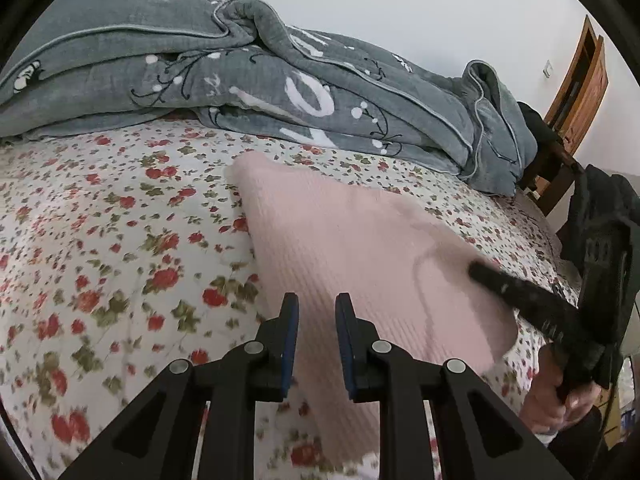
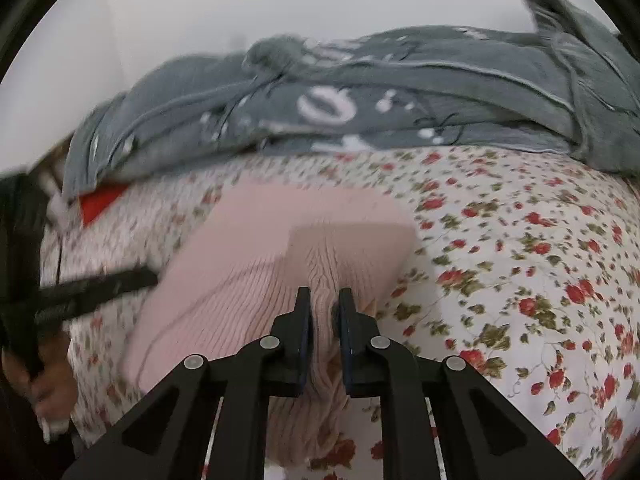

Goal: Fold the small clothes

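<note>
Garment: one pink knit garment point(image 1: 360, 248), lying on the bed's floral sheet point(image 1: 120, 220), partly folded over itself.
Left tool point(image 1: 317, 312): one, jaws a little apart, poised over the pink knit's near edge, clamping nothing.
Right tool point(image 2: 325, 300): one, jaws nearly together, pinching a bunched ridge of the knit.
Bedding: one grey quilt point(image 1: 240, 80), heaped along the bed's far side.

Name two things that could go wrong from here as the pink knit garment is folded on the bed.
The right gripper pinches a bunched ridge of the pink knit garment, so pulling could stretch it or slip off. The left gripper hangs open above it, leaving that side unheld, so the fold might land crooked.
</note>
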The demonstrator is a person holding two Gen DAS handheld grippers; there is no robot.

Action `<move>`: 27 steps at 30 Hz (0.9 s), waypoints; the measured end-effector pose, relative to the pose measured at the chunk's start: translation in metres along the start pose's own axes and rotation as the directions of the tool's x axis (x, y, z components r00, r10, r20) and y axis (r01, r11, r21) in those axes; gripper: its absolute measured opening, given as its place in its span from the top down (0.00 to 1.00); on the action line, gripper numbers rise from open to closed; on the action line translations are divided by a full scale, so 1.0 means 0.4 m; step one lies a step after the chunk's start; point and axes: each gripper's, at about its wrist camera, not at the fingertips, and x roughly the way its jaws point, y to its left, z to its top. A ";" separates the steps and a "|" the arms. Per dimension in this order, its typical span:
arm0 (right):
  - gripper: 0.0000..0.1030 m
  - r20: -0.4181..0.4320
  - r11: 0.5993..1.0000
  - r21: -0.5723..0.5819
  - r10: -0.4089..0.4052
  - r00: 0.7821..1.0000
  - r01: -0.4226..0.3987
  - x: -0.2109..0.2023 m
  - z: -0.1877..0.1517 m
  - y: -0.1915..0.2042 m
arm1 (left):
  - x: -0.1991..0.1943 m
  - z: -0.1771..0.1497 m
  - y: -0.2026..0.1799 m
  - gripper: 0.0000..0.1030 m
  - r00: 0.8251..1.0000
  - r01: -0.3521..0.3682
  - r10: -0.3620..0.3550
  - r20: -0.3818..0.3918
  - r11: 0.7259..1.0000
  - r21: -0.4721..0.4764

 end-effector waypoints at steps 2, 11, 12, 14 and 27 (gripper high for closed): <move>0.88 0.071 1.000 0.029 0.005 0.997 -0.007 -0.032 -0.005 -0.010 | -0.009 -0.013 -0.005 0.80 1.000 0.024 -0.024 -0.007 1.000 -0.003; 0.78 0.024 0.999 -0.032 -0.039 0.999 0.040 -0.071 -0.054 0.013 | 0.013 -0.079 -0.069 0.53 1.000 -0.010 0.011 -0.028 0.999 0.052; 0.77 0.045 0.998 -0.048 -0.032 0.998 0.034 -0.086 -0.059 0.024 | 0.016 -0.088 -0.072 0.53 0.999 -0.018 0.020 -0.033 0.998 0.056; 0.77 0.056 0.995 -0.097 -0.015 0.998 0.020 -0.094 -0.079 0.045 | 0.019 -0.102 -0.073 0.53 0.999 -0.028 0.031 -0.037 0.998 0.060; 0.77 0.077 0.989 -0.146 -0.020 0.997 0.031 -0.107 -0.055 0.031 | 0.014 0.003 -0.041 0.53 1.000 -0.009 0.008 0.016 0.998 0.059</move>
